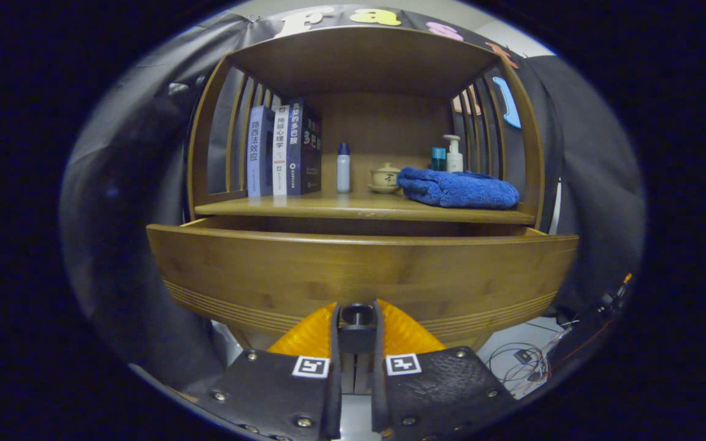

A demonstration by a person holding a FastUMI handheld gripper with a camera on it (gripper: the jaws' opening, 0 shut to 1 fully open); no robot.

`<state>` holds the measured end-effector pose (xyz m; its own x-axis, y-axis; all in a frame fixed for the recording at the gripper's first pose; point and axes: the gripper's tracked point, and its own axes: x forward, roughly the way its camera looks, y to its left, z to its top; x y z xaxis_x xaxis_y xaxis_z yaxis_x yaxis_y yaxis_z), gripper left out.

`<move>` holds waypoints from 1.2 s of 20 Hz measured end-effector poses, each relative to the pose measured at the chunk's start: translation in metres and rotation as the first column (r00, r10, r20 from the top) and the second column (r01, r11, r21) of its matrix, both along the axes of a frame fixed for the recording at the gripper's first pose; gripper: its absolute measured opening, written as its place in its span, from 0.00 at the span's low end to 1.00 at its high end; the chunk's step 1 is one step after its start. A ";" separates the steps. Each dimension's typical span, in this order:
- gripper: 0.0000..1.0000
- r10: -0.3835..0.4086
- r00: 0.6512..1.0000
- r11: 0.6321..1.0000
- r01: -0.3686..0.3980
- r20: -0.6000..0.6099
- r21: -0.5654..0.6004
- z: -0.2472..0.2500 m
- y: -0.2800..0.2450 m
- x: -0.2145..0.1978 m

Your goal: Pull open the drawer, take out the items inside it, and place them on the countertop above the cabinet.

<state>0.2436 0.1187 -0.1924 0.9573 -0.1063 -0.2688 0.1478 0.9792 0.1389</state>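
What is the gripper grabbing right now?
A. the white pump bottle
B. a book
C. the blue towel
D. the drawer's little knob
D. The gripper has both fingers closed around the drawer knob on the front of the drawer, which is already pulled out a bit; the blue towel, the books and the pump bottle sit far beyond on the shelf.

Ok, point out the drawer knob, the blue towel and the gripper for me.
drawer knob (356, 315), gripper view, on its round head between the fingers.
blue towel (458, 187), gripper view, middle of the folded stack.
gripper (356, 318), gripper view, midway between its fingertips, closed on the knob.
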 end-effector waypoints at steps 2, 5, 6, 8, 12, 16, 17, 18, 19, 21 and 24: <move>0.19 -0.027 0.997 0.999 0.030 0.073 -0.043 0.027 -0.004 -0.016; 0.02 0.047 0.989 0.985 -0.022 0.144 -0.171 0.051 0.000 -0.034; 0.02 0.072 0.987 0.985 -0.047 0.147 -0.167 0.054 0.009 -0.037; 0.01 0.089 0.987 0.987 -0.069 0.134 -0.143 0.047 0.012 -0.041; 0.06 0.067 0.994 0.996 -0.061 0.083 -0.070 0.035 0.012 -0.041; 0.34 0.049 0.998 0.998 -0.048 0.026 -0.040 0.013 0.002 -0.018; 0.36 0.050 0.999 0.998 -0.049 0.010 -0.048 0.008 0.002 -0.014; 0.39 0.045 0.999 0.997 -0.045 0.005 -0.058 0.005 0.003 -0.010; 0.42 0.045 0.999 0.997 -0.047 -0.019 -0.064 -0.003 0.004 -0.008; 0.46 0.029 0.998 0.998 -0.032 -0.054 -0.058 -0.015 0.003 -0.005; 0.46 0.017 1.000 1.000 -0.018 -0.022 -0.012 -0.011 0.001 0.001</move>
<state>0.2450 0.1202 -0.2033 0.9530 -0.0930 -0.2883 0.1334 0.9833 0.1238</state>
